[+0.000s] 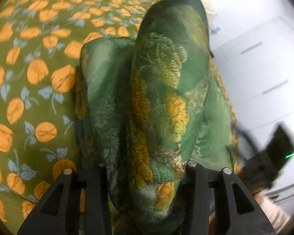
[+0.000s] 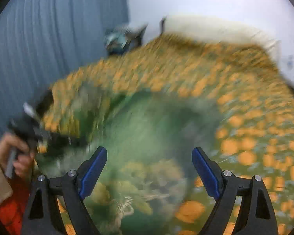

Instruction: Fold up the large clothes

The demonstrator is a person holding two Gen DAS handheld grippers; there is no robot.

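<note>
- My left gripper (image 1: 145,178): jaws clamped on green floral garment (image 1: 156,90), bunched between them, lifted over the bedspread (image 1: 29,62).
- My right gripper (image 2: 149,164): jaws wide, holding nothing, above garment; view blurred.

Left wrist close on garment (image 1: 156,101), right wrist higher, both facing bedspread (image 2: 245,98)

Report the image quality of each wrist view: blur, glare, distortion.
Left wrist view: mostly sharp on the green garment, slight blur on the bedspread, white cabinet overexposed at right. Right wrist view: heavy motion smear everywhere except the right gripper; fisheye vignette in both.
</note>
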